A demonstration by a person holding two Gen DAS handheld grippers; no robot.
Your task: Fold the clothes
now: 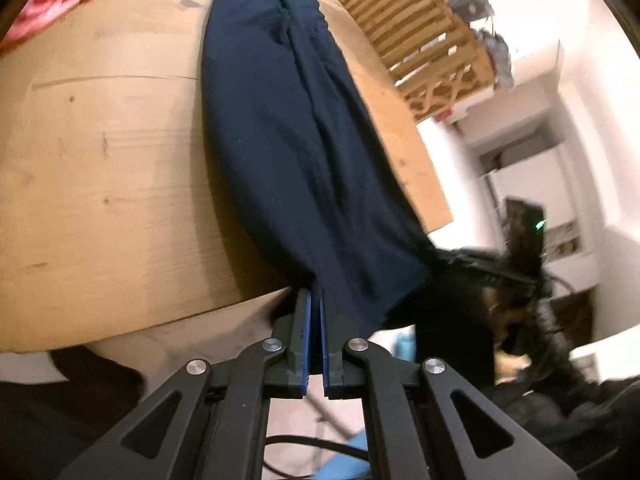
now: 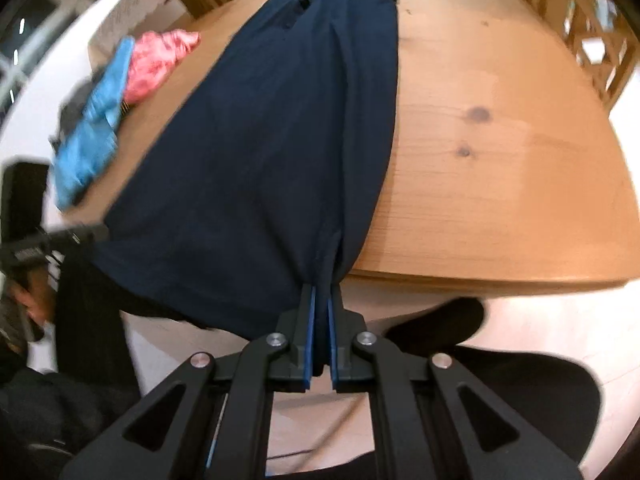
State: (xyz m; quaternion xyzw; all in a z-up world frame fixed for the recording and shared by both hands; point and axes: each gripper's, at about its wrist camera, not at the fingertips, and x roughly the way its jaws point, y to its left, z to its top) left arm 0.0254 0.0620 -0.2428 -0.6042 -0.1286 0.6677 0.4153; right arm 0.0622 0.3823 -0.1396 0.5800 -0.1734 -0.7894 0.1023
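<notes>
Both tongs, left and right, are clenched on the near hem corners of the navy garment. It hangs off the surface's near edge, long axis running straight away toward the far edge, so folding probably goes forward.

Each hand-held gripper has black linkage arms, silver rivets, and blue-padded fingers.

pine table, slatted wood rack behind, white walls, pale floor.
</notes>
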